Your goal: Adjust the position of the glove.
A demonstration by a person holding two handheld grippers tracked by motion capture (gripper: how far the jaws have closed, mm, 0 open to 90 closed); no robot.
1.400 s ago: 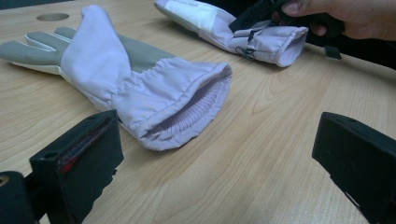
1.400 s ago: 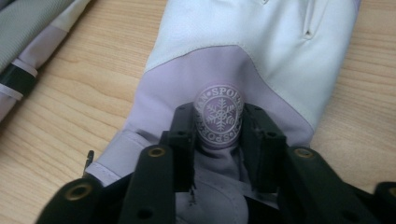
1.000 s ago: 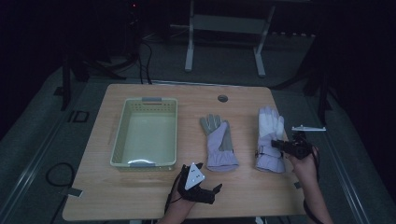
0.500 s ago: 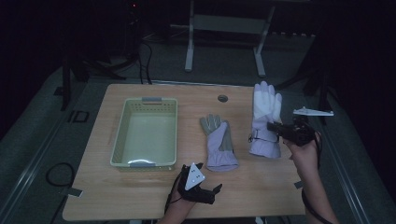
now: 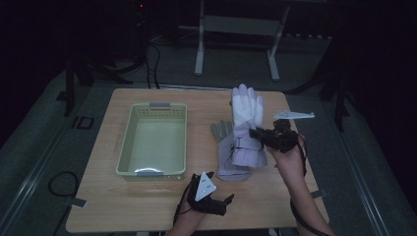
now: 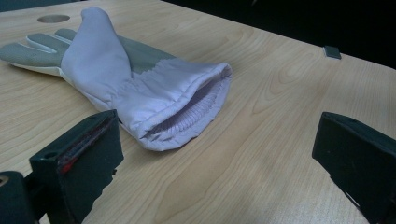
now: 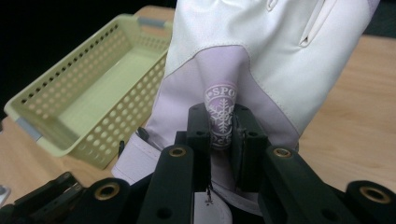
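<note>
Right gripper (image 7: 222,128) pinches the white glove (image 7: 261,51) tight, lifted above the table; left gripper (image 6: 215,154) gapes wide, holding nothing.

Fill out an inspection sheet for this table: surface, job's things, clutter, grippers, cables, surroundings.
Surface: light wooden table, with a round hole near its far edge.
Job's things: white and lilac fabric glove lifted off the table; second lilac glove with grey palm lying flat, cuff open toward the left gripper; pale green perforated plastic basket, nothing in it.
Clutter: nothing seen.
Grippers: right gripper shut on a fold of the white and lilac fabric glove; left gripper open, nothing between the jaws, low at the near edge.
Cables: black cable on the floor at left; more behind the table.
Surroundings: dark room, grey metal frame beyond the table.
</note>
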